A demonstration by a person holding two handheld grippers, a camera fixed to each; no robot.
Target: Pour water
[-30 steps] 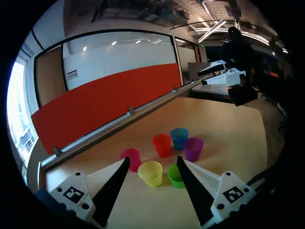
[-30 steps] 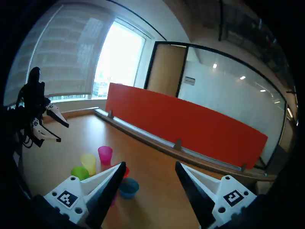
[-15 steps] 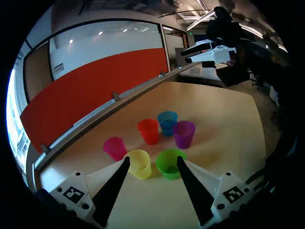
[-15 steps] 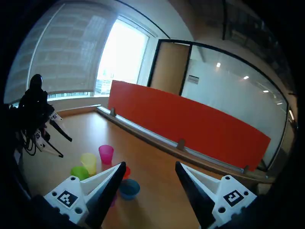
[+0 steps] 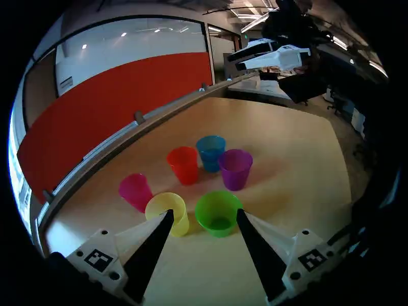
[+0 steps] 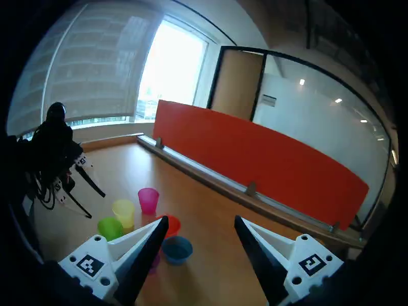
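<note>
Both tools are up and nothing is in hand. The left tongs [image 5: 204,214] hang low over the counter [image 5: 301,153], spread wide and empty. The green cup [image 5: 218,211] sits right between the two tips without touching either, as far as I can make out.

In the left gripper view the six cups stand upright in a loose ring. The green cup is at 6 o'clock, the yellow cup [image 5: 163,205] at 8 and the pink cup [image 5: 135,191] at 9. The red cup [image 5: 183,164] is at 11, the blue cup [image 5: 210,152] at 12 and the purple cup [image 5: 235,168] at 2.

The right tongs [image 6: 200,220] are just as wide open and bare. They ride higher and farther back, with the ring at about 7 o'clock in the right gripper view.

I judge the job to be at the very start: no cup gripped, none lifted, none tipped. I cannot tell whether any cup holds water; the green one looks darker at the bottom, nothing surer. What is left is nearly all of it: close on a cup, lift it, carry it over a neighbour, tip and set it down. The green cup looks the likely first pick.
</note>
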